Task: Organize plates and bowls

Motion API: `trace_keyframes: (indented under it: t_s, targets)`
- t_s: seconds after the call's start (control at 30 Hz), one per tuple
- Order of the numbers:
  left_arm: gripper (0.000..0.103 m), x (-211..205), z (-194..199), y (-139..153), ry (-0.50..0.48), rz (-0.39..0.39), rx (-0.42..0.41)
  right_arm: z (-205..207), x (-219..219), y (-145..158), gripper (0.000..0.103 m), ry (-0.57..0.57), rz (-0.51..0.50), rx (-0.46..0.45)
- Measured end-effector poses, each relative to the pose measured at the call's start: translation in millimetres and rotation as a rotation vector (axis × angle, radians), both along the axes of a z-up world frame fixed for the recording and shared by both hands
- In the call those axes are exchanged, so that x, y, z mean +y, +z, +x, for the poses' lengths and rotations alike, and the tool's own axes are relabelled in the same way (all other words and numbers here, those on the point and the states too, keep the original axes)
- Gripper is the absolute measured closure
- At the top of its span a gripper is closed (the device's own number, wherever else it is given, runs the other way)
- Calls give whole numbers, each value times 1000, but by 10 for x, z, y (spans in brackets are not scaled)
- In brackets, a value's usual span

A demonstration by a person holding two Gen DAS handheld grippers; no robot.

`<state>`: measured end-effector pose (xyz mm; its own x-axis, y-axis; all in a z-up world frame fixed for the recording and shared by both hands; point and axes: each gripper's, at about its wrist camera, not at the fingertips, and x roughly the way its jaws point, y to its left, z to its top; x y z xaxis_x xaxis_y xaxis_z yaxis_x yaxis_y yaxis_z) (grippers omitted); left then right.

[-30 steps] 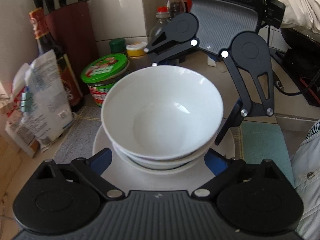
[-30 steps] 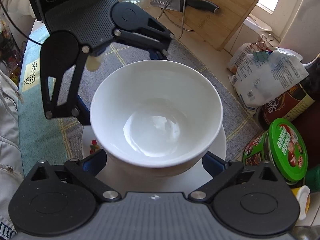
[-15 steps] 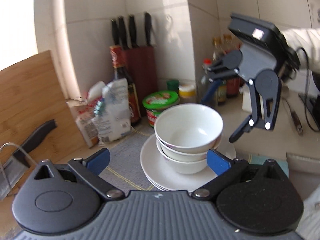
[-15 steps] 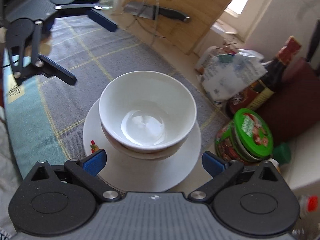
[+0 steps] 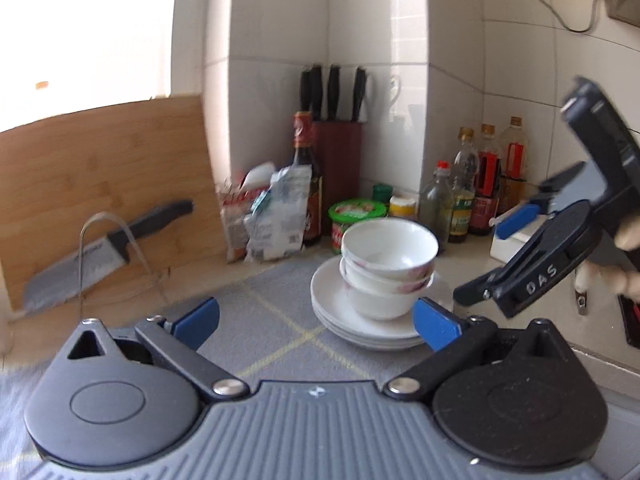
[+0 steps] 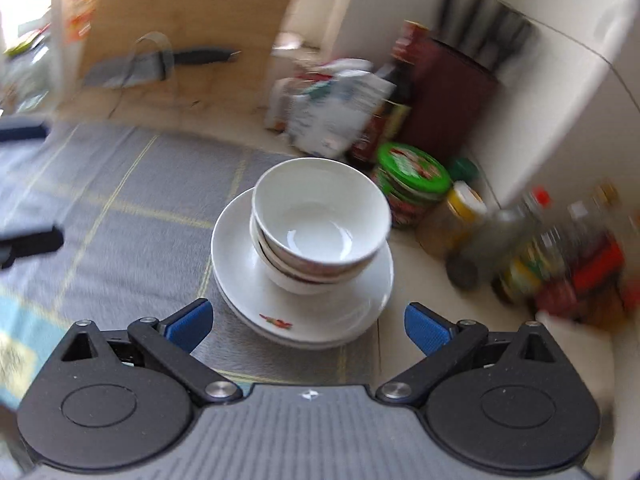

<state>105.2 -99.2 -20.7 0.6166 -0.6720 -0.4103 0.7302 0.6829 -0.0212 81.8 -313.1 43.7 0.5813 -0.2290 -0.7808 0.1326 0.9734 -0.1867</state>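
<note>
Blurred bottles (image 6: 560, 248) beyond stacked bowls (image 6: 320, 216)

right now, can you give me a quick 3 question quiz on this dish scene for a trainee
1. True or false: the stacked bowls rest on the stack of plates.
2. Multiple choice: what stands nearest behind the bowls in the right wrist view? A) green-lidded jar B) kettle C) toaster
3. Fill in: both the left hand-held gripper and the right hand-held gripper are ____ and hold nothing.

Key:
1. True.
2. A, the green-lidded jar.
3. Open; each one's blue fingers stand wide apart, clear of the dishes.
</note>
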Motion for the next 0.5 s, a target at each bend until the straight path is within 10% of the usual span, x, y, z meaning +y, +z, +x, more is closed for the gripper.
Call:
trace_keyframes:
  t_s: [0.5]
  targets:
    - [1,-35,-224,355,240,121,93,-588,319,253,0,-300,119,-131]
